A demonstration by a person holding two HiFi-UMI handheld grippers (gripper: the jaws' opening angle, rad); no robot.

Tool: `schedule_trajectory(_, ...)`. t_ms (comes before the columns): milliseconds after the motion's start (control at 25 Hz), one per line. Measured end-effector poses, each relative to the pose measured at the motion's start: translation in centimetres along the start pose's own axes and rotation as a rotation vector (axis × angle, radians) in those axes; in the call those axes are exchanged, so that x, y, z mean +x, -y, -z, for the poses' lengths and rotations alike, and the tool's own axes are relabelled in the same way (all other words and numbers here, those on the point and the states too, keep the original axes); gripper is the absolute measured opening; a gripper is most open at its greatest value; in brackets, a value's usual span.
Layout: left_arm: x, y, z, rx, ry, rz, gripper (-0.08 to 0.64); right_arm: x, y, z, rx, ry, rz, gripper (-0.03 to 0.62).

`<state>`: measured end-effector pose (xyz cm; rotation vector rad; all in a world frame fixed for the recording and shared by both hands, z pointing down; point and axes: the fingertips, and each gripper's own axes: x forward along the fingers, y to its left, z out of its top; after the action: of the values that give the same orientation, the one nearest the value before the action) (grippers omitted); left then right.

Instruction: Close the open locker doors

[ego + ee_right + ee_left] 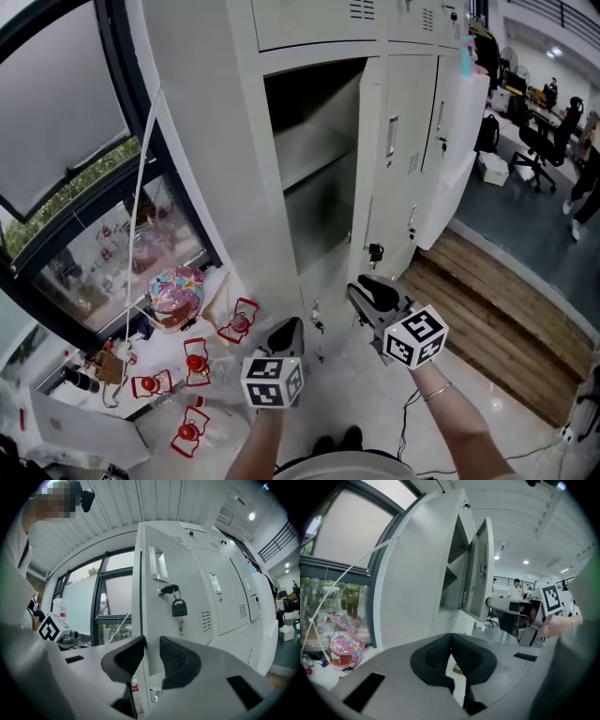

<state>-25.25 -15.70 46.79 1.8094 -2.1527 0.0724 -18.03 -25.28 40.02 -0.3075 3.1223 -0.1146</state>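
The right gripper [151,641] fingers, spread astride the open locker door [197,583] edge (left gripper [450,635] fingers pressed together), should push it squarely, steadily shut.

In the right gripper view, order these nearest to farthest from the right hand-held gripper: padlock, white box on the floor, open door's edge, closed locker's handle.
1. Open door's edge, dead ahead.
2. Padlock, on that door's face.
3. Closed locker's handle, further right.
4. White box, far right floor.
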Motion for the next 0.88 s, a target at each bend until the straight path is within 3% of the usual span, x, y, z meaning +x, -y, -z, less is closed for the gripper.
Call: schedule_trajectory(880,-3.2,-5.1,-0.5,-0.032,0.027,-0.15,0.02,10.2,-2.9,0.0,-0.019,-0.031,-0.087,0.092)
